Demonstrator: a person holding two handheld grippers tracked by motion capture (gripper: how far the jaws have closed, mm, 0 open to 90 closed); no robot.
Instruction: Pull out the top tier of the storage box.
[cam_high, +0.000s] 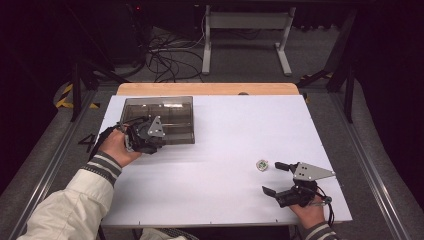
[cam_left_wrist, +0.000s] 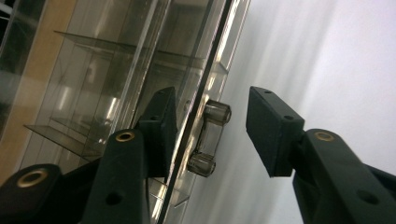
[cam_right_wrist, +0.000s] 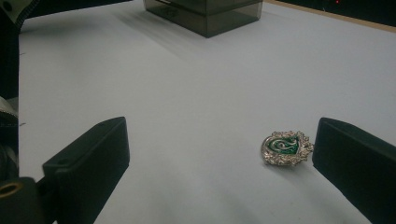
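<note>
L gripper (cam_left_wrist: 211, 133) at the near edge of the smoked clear box (cam_high: 159, 118), jaws part open and astride its lid handle (cam_left_wrist: 209, 138): one pad inside behind the clear front wall, the other out over the white table (cam_high: 240, 135), neither pressing on the handle. Handle is a small clear bar on two stubby posts, standing off the front wall, between the pads with a gap each side. Box shows thin clear dividers inside; in the high view it sits at the table's far L, just short of the wood strip (cam_high: 207, 89) along the far edge, L hand (cam_high: 116, 146) and striped cuff beside it.

R gripper (cam_right_wrist: 219, 154) low over the table at near R, jaws wide open, holding nothing. Badge (cam_right_wrist: 286, 147), a silver crest w/ green centre, lies flat on the white top just inside the R-hand pad in the R gripper view, very near it; contact can't be told. Other pad well apart from it. In the high view the badge (cam_high: 262, 164) sits just L of the R gripper (cam_high: 272, 177) tips, well apart from the box. R hand (cam_high: 310, 210) at the table's near edge
</note>
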